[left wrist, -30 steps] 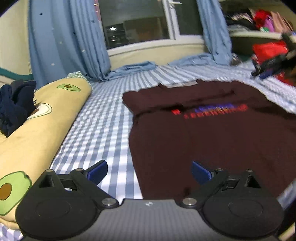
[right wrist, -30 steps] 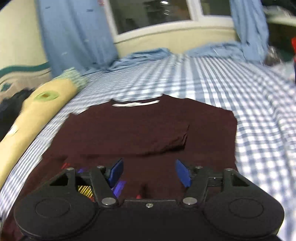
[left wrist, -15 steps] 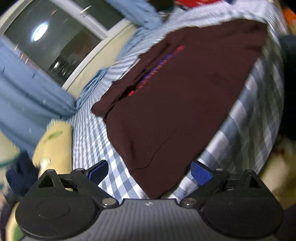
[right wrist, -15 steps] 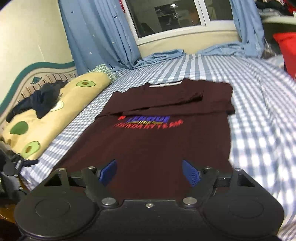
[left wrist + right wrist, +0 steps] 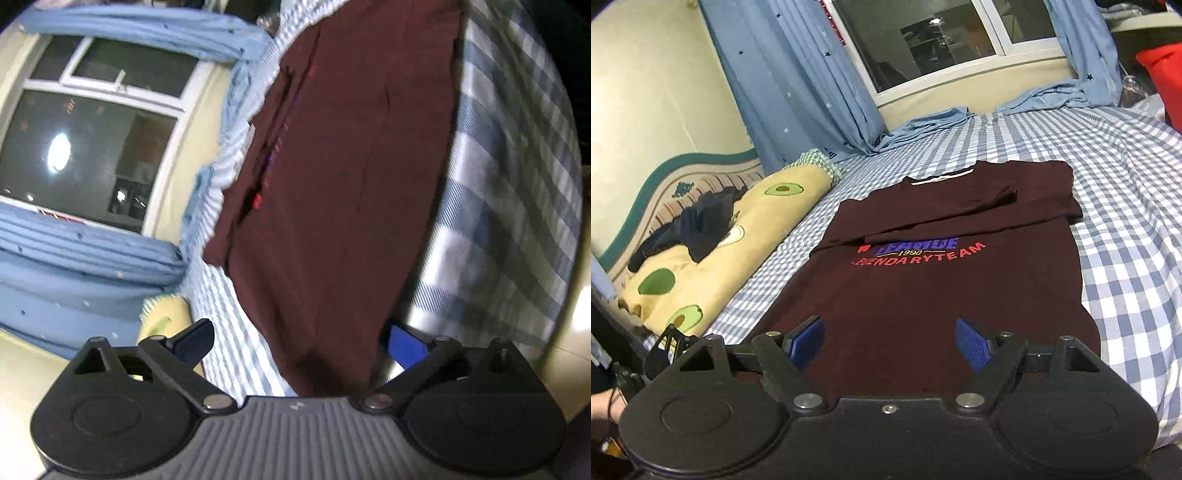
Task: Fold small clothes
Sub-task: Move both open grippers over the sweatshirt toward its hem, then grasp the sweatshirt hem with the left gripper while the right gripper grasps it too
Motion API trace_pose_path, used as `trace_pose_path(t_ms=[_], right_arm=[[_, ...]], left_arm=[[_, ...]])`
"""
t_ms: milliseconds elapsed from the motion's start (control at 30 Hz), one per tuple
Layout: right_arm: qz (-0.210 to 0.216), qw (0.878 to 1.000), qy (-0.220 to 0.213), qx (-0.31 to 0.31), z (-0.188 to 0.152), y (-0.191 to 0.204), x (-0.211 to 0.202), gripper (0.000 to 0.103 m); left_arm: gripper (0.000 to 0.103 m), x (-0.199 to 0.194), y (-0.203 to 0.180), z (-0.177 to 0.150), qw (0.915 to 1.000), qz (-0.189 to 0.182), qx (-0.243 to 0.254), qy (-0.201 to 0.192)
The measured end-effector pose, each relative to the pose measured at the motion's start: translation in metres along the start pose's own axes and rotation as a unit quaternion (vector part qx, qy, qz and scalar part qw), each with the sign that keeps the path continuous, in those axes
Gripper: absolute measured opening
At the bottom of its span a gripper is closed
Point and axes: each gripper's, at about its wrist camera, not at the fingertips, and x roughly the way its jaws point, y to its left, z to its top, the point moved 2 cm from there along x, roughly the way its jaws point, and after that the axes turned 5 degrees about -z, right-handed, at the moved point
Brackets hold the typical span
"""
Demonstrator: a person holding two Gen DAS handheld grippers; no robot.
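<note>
A maroon T-shirt (image 5: 934,295) with a red and blue chest print lies flat on the blue-checked bed (image 5: 1126,258). Its collar is at the far end and both sleeves are folded in across the chest. My right gripper (image 5: 890,341) hovers open over the middle of the near hem, with nothing pressed between its blue pads. The left wrist view is rolled hard to one side. There my left gripper (image 5: 299,343) is open, with the near corner of the T-shirt (image 5: 332,221) lying between its spread fingers at the bed's edge.
A yellow avocado-print quilt roll (image 5: 731,258) with dark clothes (image 5: 698,229) on it lies along the bed's left side. Blue curtains (image 5: 790,81) and a window stand behind. A red item (image 5: 1163,85) sits far right. Black gear (image 5: 665,347) and a hand show lower left.
The left view has rolled steeply and the gripper has sunk to the shirt's near corner at the bed's edge. My right gripper pulled back from the chest to the hem, its jaws slightly wider.
</note>
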Motion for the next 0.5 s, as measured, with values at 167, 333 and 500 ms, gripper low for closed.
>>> trace_pose_path(t_ms=[167,333,500], right_arm=[[-0.005,1.0,0.004,0.004,-0.001,-0.004,-0.002,0.081],[-0.021,1.0,-0.009,0.006,0.001,-0.009,-0.015,0.081],[-0.044,0.999,-0.015,0.01,-0.003,-0.021,-0.027,0.081]], left_arm=[[0.098,0.018,-0.006,0.014,0.9995,0.021,0.013,-0.019],[0.082,0.036,0.001,0.027,0.9989,0.018,-0.013,-0.042],[0.006,0.03,-0.005,0.019,0.998,-0.055,-0.008,-0.032]])
